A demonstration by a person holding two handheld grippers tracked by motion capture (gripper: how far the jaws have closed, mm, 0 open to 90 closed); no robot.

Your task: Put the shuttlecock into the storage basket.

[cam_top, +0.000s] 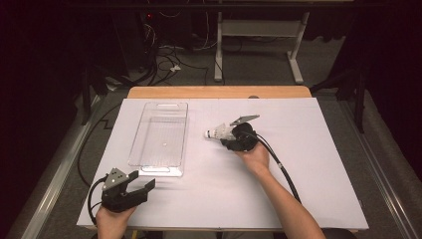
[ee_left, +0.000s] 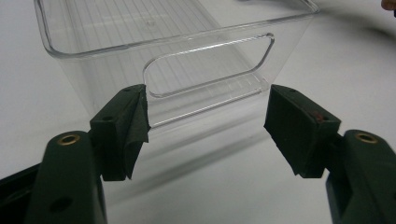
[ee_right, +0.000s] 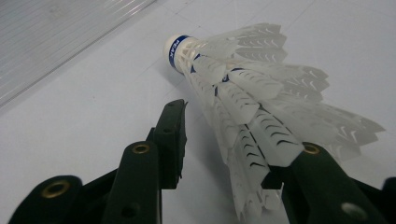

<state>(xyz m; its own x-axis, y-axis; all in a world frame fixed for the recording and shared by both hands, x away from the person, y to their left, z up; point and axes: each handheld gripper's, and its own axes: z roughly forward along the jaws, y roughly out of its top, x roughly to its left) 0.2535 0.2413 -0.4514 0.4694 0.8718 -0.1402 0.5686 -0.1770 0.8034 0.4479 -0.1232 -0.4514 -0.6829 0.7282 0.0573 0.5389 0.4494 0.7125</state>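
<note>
Jaws of right gripper point(ee_right: 224, 140) part-open, straddling shuttlecock point(ee_right: 252, 107); whether pads press feathers, cannot tell. Shuttlecock lies between them, long axis along jaws, cork tip pointing ahead toward clear bin point(cam_top: 160, 137). Left gripper point(ee_left: 208, 126) jaws wide, empty, facing bin's near end wall.
</note>
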